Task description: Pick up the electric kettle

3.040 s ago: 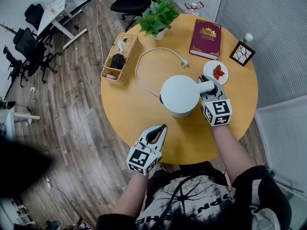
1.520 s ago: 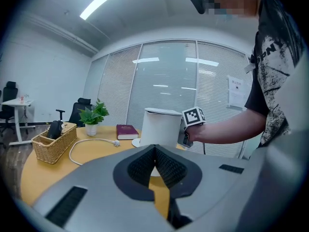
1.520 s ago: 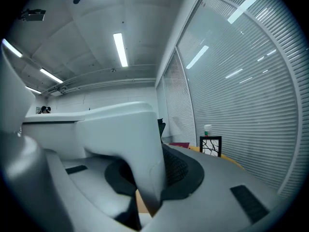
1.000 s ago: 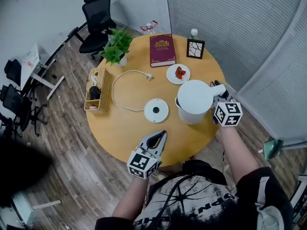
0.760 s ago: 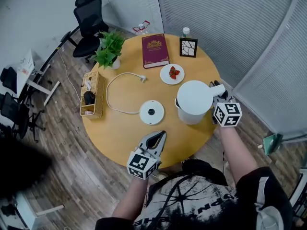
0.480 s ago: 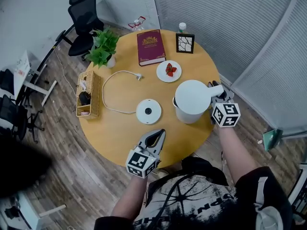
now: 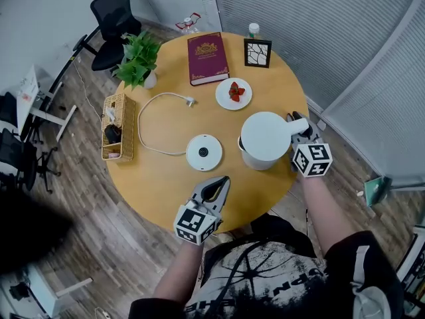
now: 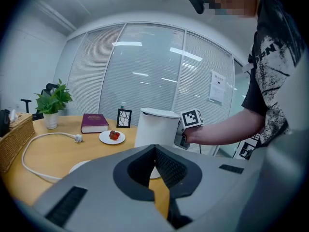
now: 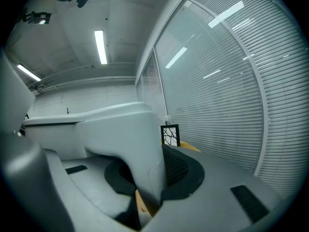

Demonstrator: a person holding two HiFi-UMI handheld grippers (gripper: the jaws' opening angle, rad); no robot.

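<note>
The white electric kettle (image 7: 264, 138) is over the right part of the round wooden table (image 7: 166, 185), off its round white base (image 7: 204, 152). My right gripper (image 7: 294, 121) is shut on the kettle's handle (image 7: 297, 125). In the right gripper view that handle (image 9: 130, 144) fills the space between the jaws of the right gripper (image 9: 149, 178). The left gripper view hides the foot of the kettle (image 8: 157, 127), so I cannot tell whether it rests on the table. My left gripper (image 7: 222, 179) hovers at the near edge, shut and holding nothing, and its jaw tips meet in the left gripper (image 8: 155, 151) view.
The base's white cord (image 7: 154, 121) loops to a plug (image 7: 189, 100). A wicker basket (image 7: 113, 127) sits at the left and a potted plant (image 7: 137, 62) at the back left. A red book (image 7: 207, 49), a picture frame (image 7: 257, 52) and a plate of strawberries (image 7: 234, 93) sit behind the kettle.
Three seconds ago the kettle stood on its base. It is now off the base and to its right, still gripped by my right gripper. The left gripper stays shut near the table's edge.
</note>
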